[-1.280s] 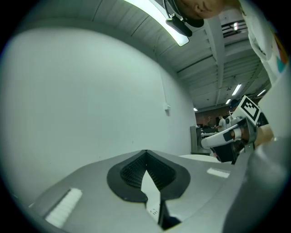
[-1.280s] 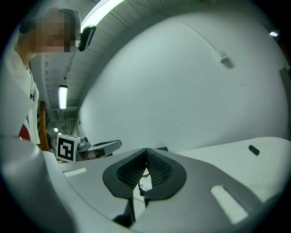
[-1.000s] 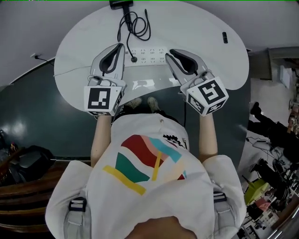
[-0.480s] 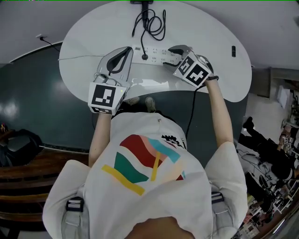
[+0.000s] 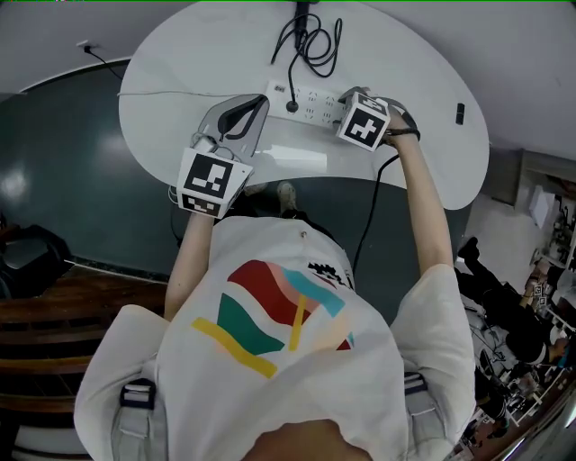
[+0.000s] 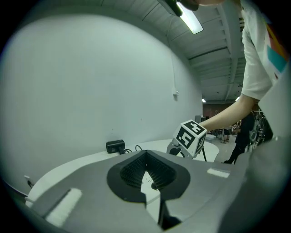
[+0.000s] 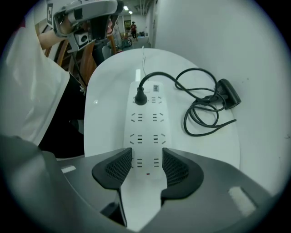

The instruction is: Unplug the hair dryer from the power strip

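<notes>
power strip (image 7: 146, 132) – white; plug (image 7: 140, 98) and cord (image 7: 200, 107) – black | table (image 5: 180, 72) – white; marker cube (image 5: 365, 125) – black-and-white squares

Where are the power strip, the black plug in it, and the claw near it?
power strip (image 7: 146, 129), right gripper view, white top between sockets
plug (image 7: 140, 98), right gripper view, round black body
right gripper (image 7: 147, 157), right gripper view, midway between open jaws

Head view: hair dryer (image 5: 303, 5) cut off by far edge, only dark stub showing; right end of power strip (image 5: 310, 94) hidden under right gripper (image 7: 146, 157), whose just-opened jaws straddle it, unseen beneath marker cube (image 5: 364, 125)

Left gripper view: strip mostly hidden behind left gripper (image 6: 146, 154), jaws closed

Strip label (image 7: 155, 88): print too small to read
</notes>
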`<state>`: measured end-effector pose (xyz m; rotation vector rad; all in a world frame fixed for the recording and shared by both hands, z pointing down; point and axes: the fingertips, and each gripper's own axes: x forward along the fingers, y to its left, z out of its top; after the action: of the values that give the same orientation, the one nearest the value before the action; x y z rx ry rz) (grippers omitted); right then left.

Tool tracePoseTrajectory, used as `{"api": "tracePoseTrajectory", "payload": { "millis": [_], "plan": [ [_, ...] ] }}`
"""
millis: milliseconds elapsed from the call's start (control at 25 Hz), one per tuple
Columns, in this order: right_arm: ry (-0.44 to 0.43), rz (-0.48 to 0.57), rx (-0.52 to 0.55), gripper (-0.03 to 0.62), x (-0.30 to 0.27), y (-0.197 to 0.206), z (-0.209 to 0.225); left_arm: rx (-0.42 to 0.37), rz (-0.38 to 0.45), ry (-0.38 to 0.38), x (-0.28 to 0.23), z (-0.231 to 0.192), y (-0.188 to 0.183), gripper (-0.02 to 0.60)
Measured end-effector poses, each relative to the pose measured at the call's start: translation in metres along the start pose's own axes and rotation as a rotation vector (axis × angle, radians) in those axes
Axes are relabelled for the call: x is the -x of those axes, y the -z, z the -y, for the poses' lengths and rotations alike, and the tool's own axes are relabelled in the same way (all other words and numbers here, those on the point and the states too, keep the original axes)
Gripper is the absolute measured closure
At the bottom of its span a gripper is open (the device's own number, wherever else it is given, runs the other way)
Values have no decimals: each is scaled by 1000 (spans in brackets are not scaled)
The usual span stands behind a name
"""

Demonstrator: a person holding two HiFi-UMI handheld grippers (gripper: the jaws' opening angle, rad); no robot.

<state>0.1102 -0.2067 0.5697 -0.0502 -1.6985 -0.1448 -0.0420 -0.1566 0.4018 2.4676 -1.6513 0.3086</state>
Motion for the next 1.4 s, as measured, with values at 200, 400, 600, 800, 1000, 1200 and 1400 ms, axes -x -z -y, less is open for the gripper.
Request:
{"api": "tracePoseTrajectory", "payload": {
  "millis": [200,400,600,800,1000,1200,1400],
  "plan": [
    [-62,-113,11,381,-8,4,-2,0,-30,19,-4,3,8,583],
    [-92,-189,13,396,-11,3,-4,20,-53,48,-17,6,19,582],
    [-79,-166,9,396,-13,1,-1,110,-148,165,-42,26,56,462],
    [-96,-130,-15,395,-12,3,-2,143,-163,122,-72,33,99,416],
    [-97,-139,-22,391,-12,3,-4,81,-156,102,-92,40,105,405],
    [-98,-140,-24,388,-13,1,-3,87,-192,61,-105,34,114,496],
    [-94,-145,-25,388,-13,2,-3,65,-212,86,-112,38,121,518]
  ]
}}
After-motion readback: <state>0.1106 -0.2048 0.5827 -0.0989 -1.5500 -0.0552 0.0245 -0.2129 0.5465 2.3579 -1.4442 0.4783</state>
